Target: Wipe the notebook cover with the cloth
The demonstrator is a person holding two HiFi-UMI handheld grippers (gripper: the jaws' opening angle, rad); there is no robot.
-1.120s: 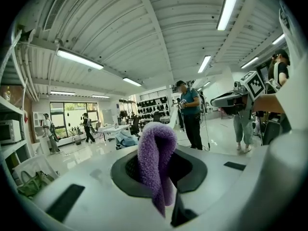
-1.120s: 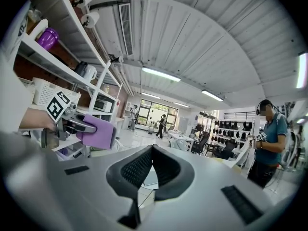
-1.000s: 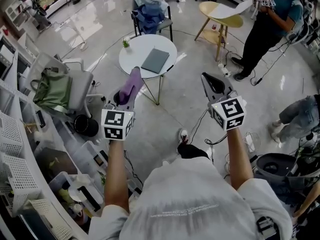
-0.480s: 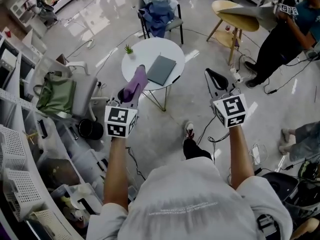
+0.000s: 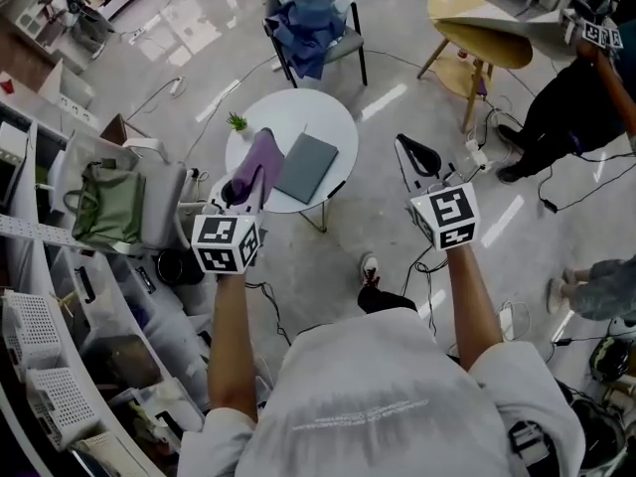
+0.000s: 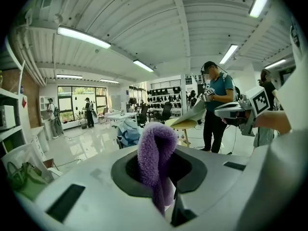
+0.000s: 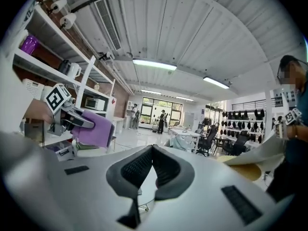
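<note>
A grey notebook (image 5: pixel 306 167) lies closed on the round white table (image 5: pixel 318 112). My left gripper (image 5: pixel 241 189) is shut on a purple cloth (image 5: pixel 258 162), which stands up out of the jaws and, in the head view, overlaps the table's left part beside the notebook. In the left gripper view the cloth (image 6: pixel 155 153) folds over between the jaws of the left gripper (image 6: pixel 159 174). My right gripper (image 5: pixel 409 153) hangs over the floor right of the table, and its jaws (image 7: pixel 152 149) are shut on nothing. From the right gripper view the cloth (image 7: pixel 94 128) shows at the left.
A small potted plant (image 5: pixel 237 122) stands at the table's left edge. A chair piled with blue clothes (image 5: pixel 306 16) is behind the table. A green bag (image 5: pixel 103 203) sits on a chair at the left, beside shelves. A wooden stool (image 5: pixel 479 30), a person (image 5: pixel 581 97) and floor cables are at the right.
Both grippers have come nearer the table. The cloth, which was in front of the table, now overlaps its left part next to the notebook.
</note>
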